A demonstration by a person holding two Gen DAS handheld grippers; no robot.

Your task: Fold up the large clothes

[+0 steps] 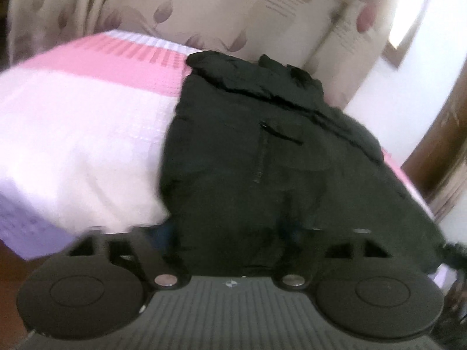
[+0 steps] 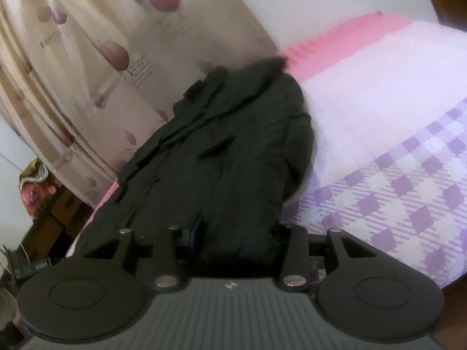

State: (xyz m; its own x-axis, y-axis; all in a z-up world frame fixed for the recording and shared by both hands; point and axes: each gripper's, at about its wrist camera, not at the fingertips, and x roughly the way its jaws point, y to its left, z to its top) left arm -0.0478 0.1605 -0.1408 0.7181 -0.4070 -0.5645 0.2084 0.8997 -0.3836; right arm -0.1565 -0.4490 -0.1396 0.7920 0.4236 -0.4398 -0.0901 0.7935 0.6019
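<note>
My dark jacket lies on the bed, over its pink, white and lilac-checked cover, before leaf-print curtains. My left gripper and right gripper both have jaws spread apart at its hem.

A bed covered by a woven bedspread in white, with a pink band at the far end and a lilac-and-cream check at the near end, is seen in both views. Behind it, a cream curtain printed with mauve leaves and grey lettering is hung. A white wall and a brown wooden frame are seen beside it. A flower-patterned bundle is seen on dark furniture at the left of the right wrist view.
</note>
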